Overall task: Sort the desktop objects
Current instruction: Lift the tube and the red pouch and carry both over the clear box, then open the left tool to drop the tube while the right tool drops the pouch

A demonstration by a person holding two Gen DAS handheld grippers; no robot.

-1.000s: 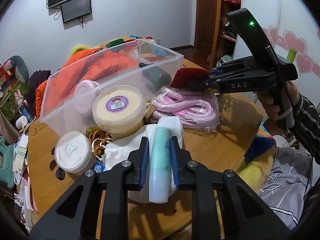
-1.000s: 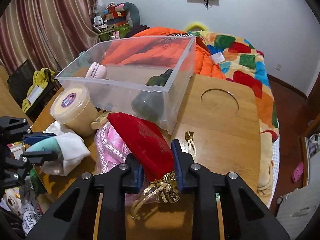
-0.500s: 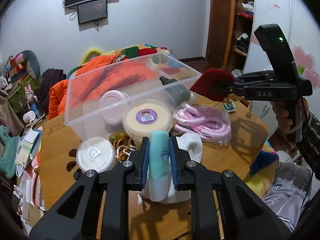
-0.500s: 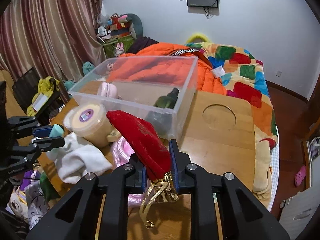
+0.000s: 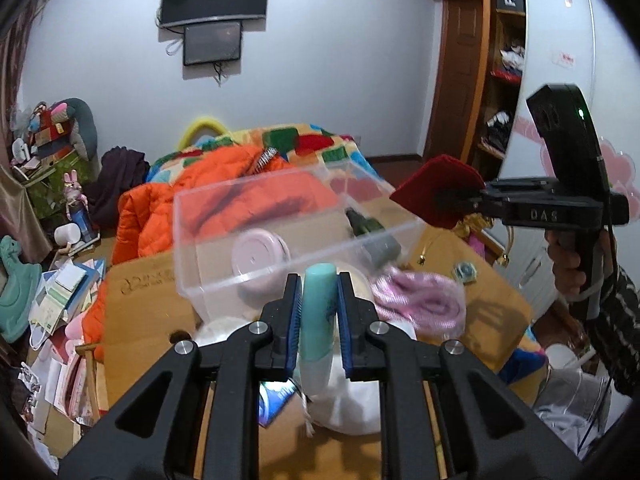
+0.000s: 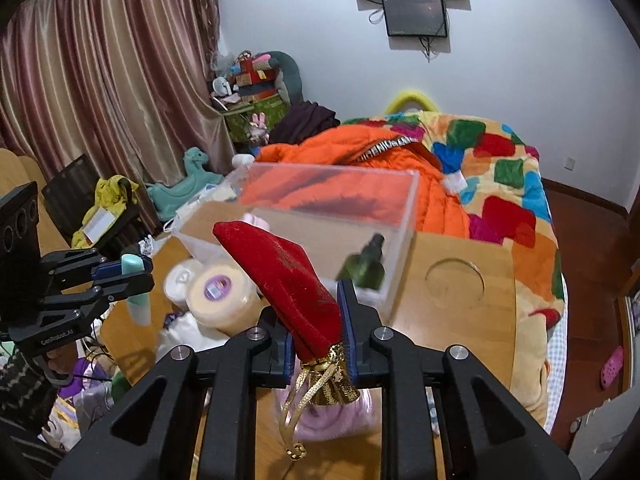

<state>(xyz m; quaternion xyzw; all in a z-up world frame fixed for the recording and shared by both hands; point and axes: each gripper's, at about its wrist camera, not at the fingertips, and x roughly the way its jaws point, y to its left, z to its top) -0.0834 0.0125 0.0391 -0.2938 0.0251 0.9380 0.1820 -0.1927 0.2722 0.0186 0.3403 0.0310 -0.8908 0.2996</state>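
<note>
My left gripper (image 5: pixel 318 312) is shut on a pale teal tube (image 5: pixel 318 320), held above the wooden table (image 5: pixel 136 320) and a white cloth (image 5: pixel 352 408). My right gripper (image 6: pixel 316 320) is shut on a red velvet pouch (image 6: pixel 288 276) with a gold drawstring (image 6: pixel 308 392), lifted off the table. A clear plastic bin (image 5: pixel 256 216) stands just beyond both grippers; it holds a pink round case (image 5: pixel 260 256) and a dark green bottle (image 6: pixel 366 264). In the left wrist view the right gripper (image 5: pixel 448 204) hovers with the pouch at the bin's right corner.
A cream tub with a purple label (image 6: pixel 220 296), a white round tub (image 6: pixel 180 276) and a bagged pink rope (image 5: pixel 420 300) lie on the table near the bin. An orange jacket (image 6: pixel 360 148) and a patchwork blanket (image 6: pixel 500 184) lie behind. The table has a round cut-out (image 6: pixel 454 284).
Both grippers have risen with their loads. The teal tube has come up off the white cloth, and the red pouch has been lifted clear of the pink rope toward the bin.
</note>
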